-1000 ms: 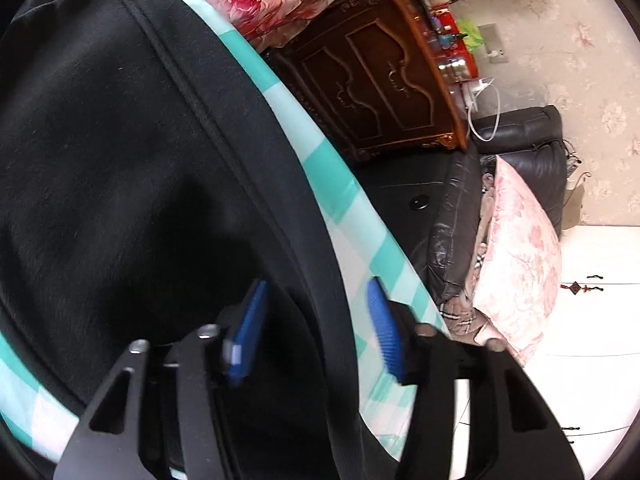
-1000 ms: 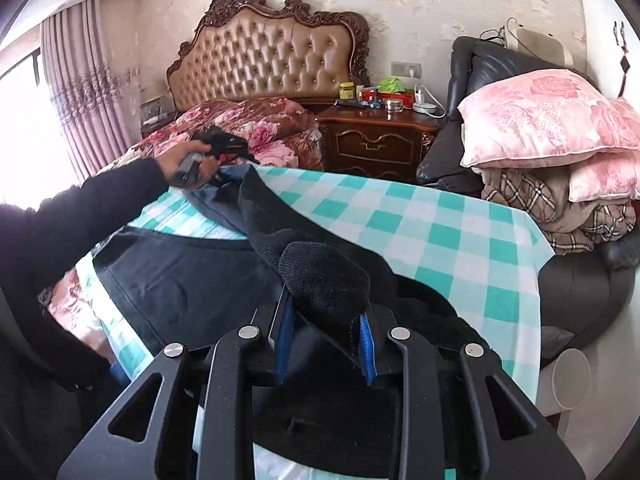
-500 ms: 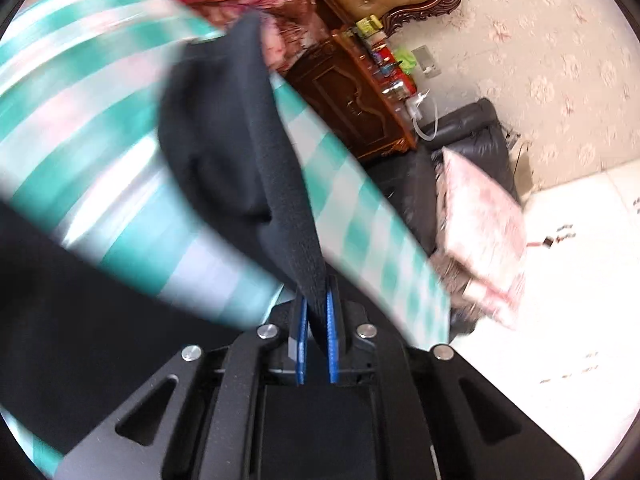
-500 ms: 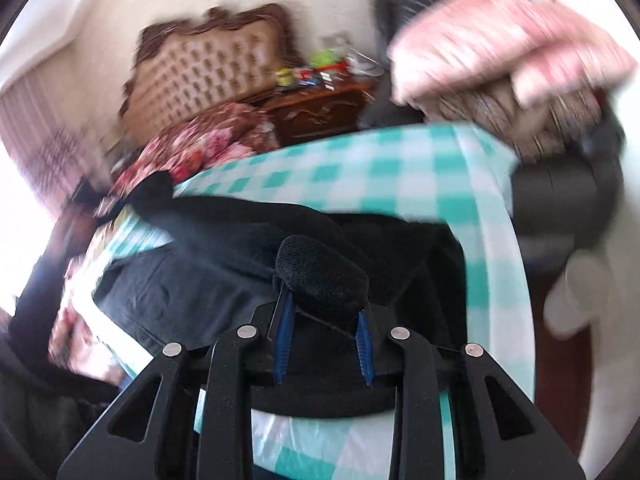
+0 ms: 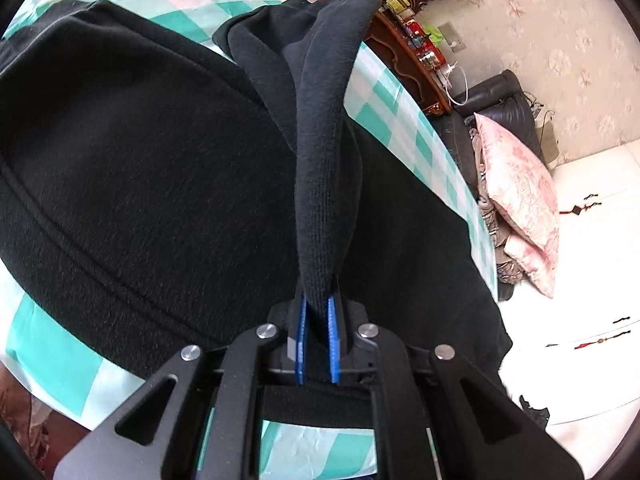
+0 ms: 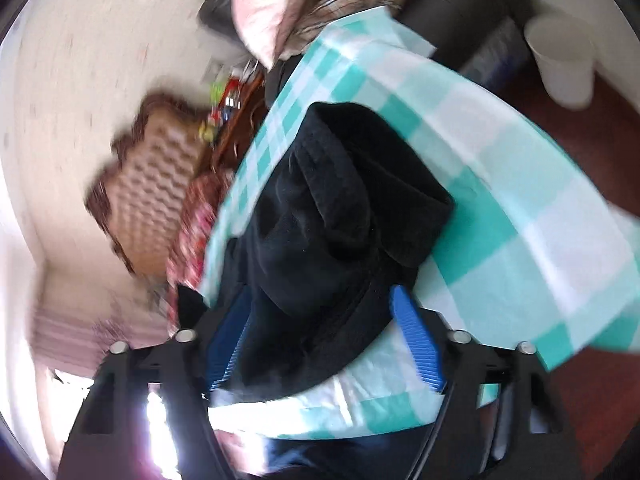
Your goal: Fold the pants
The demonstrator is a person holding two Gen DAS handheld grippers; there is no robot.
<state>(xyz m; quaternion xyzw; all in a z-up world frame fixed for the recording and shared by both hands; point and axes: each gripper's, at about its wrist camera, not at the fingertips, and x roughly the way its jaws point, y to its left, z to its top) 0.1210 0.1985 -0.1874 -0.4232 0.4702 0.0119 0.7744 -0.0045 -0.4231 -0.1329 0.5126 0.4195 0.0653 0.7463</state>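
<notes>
Black fleece pants (image 5: 140,160) lie spread on a teal-and-white checked cloth (image 5: 392,112). My left gripper (image 5: 318,340) is shut on a ribbed black cuff (image 5: 324,184) of the pants, which rises as a long strip away from the jaws. In the right wrist view, which is tilted and blurred, a bunched part of the pants (image 6: 336,216) lies on the cloth (image 6: 520,216). My right gripper (image 6: 324,344) is open, with its blue pads apart on either side of the fabric.
A dark wooden nightstand (image 5: 404,52) with small items, a black leather chair (image 5: 500,108) and pink pillows (image 5: 520,200) stand beyond the cloth. A tufted headboard (image 6: 160,176) and a white bin (image 6: 564,60) show in the right wrist view.
My right gripper has let go of the pants and opened, and its view has swung sideways. My left gripper, open a second ago, is shut on the cuff and has drawn it back.
</notes>
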